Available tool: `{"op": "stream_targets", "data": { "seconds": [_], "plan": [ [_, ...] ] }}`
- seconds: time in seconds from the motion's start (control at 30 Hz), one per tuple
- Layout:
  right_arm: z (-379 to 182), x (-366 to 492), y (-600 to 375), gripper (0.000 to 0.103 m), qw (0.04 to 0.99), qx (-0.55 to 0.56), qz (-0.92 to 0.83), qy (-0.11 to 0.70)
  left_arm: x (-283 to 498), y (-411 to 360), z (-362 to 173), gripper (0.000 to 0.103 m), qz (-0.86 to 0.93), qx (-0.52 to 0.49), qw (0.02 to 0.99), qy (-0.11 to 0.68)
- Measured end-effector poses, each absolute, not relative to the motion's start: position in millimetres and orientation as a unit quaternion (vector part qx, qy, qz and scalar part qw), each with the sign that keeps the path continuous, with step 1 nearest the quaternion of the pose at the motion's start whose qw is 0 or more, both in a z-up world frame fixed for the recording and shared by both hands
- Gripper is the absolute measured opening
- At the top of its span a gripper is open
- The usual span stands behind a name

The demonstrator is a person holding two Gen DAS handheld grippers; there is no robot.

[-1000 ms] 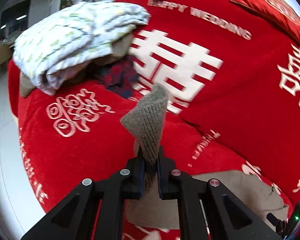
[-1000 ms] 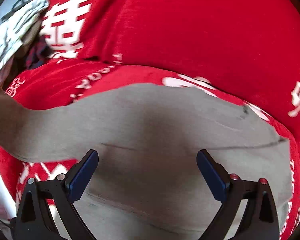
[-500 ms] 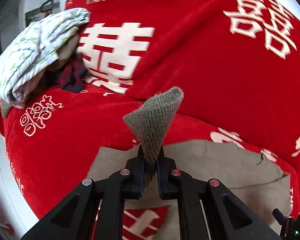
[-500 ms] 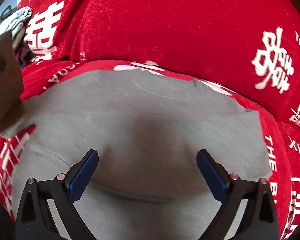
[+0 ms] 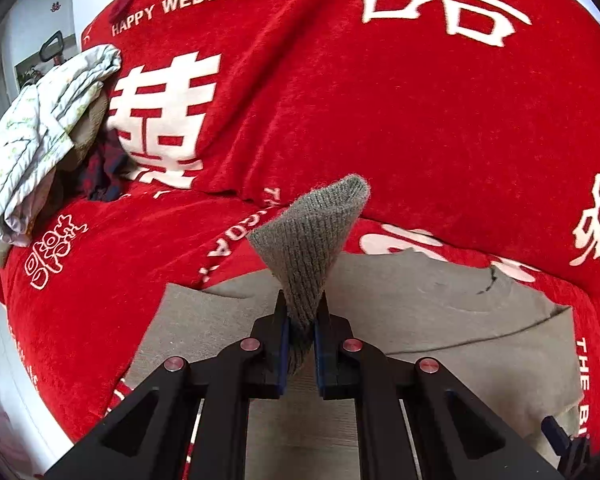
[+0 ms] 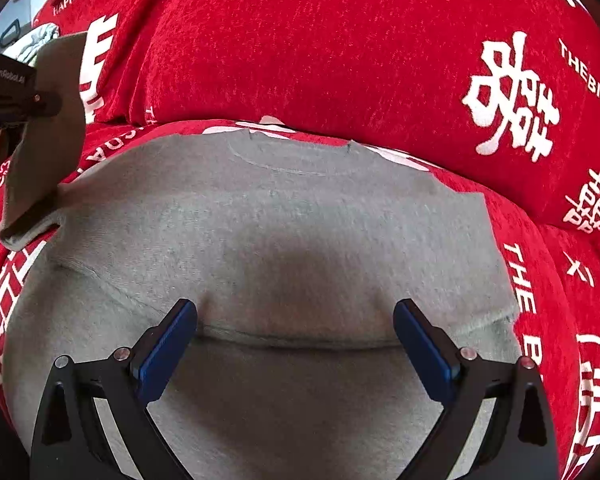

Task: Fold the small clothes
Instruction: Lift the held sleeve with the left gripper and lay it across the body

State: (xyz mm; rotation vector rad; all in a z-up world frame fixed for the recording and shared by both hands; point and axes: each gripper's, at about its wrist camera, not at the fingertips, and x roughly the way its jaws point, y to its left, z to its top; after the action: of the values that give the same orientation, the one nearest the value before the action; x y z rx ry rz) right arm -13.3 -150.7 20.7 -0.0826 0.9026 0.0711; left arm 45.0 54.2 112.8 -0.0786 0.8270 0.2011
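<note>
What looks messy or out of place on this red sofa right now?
A loose heap of clothes sits bunched at the sofa's far left end. The grey sweater lies flat, with only its cuff lifted, pinched in the left gripper. Nothing looks damaged.

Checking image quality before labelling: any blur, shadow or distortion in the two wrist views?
Left wrist: sharp, with strong fisheye bending at the dark rim; the ribbed sleeve cuff pinched by the left gripper is crisp. Right wrist: same bulge, and a soft dark shadow on the grey sweater between the right gripper's open jaws; no glare.
</note>
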Motion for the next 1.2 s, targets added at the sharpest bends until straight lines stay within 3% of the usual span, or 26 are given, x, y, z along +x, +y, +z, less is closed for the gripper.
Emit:
{"op": "stream_targets", "data": {
  "seconds": [1.2],
  "plan": [
    [19.4,-35.8,-228.3,0.099,0.909,0.019,-0.001,0.416,27.2,-111.3,138.6,0.011,-0.027,0.049,0.922,0.384]
  ]
}}
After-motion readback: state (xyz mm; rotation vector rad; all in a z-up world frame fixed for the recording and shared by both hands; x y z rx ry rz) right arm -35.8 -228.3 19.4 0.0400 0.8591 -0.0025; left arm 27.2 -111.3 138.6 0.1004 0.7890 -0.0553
